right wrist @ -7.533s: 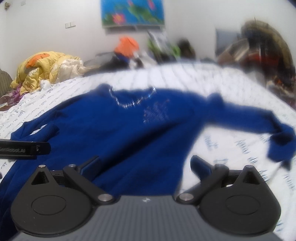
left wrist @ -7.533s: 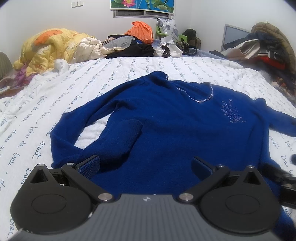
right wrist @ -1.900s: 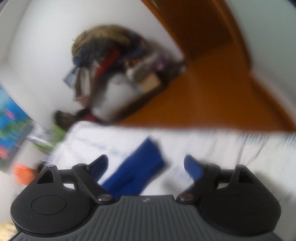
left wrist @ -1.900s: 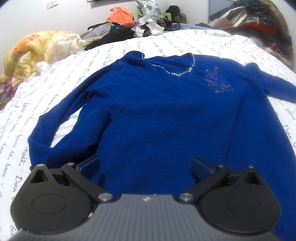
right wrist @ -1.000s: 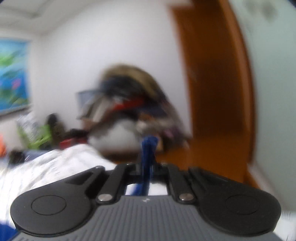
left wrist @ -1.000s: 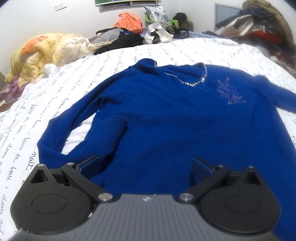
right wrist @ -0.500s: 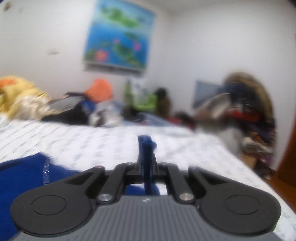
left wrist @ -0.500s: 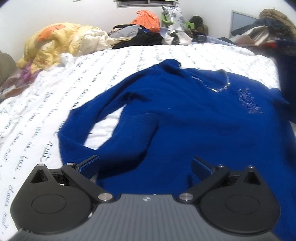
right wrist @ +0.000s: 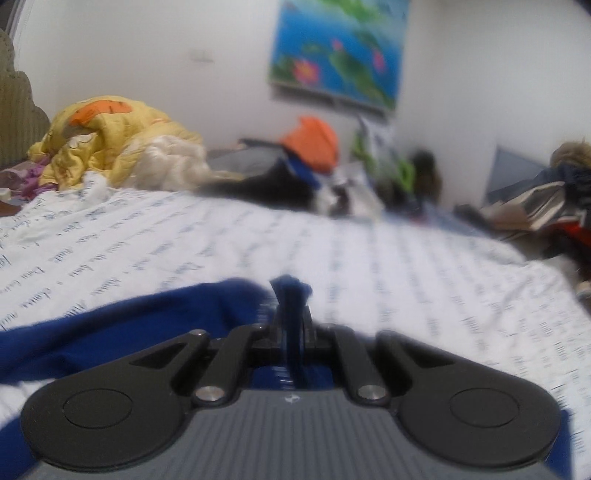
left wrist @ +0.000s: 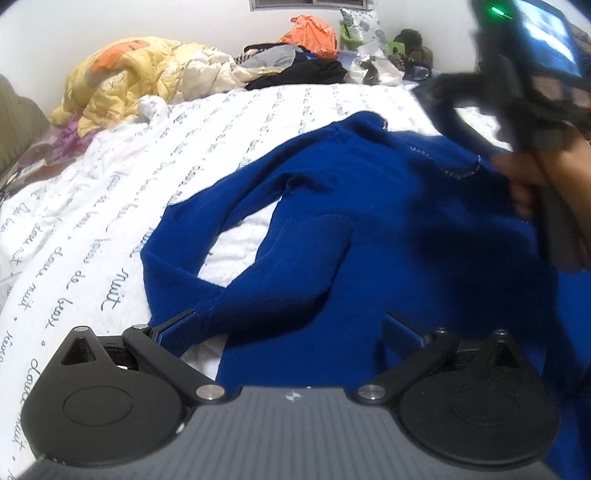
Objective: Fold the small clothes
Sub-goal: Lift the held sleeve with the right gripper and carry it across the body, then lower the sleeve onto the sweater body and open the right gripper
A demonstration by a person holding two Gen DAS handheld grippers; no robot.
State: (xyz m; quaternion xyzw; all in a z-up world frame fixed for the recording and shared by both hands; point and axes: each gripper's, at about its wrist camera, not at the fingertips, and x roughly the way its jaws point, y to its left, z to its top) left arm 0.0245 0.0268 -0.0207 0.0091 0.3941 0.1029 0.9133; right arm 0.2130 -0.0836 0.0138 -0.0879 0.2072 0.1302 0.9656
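Sheet (left wrist: 92, 206) script reads "nuit"; right tongs (right wrist: 291, 310) pinch blue sweater (left wrist: 369, 206).

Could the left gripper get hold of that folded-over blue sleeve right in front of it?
Probably yes. The left gripper is open, and the folded sleeve of the blue sweater lies just ahead of its fingers, uncovered. The right gripper, clamped on another part, works off to the side.

One blue sweater (left wrist: 369, 221) (two claws (left wrist: 291, 332))

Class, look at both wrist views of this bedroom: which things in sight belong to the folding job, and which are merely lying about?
Belongs to the job:
blue sweater
right gripper, shut on its sleeve
left gripper, open

Lying about:
yellow quilt
orange bag
black garment
flower picture
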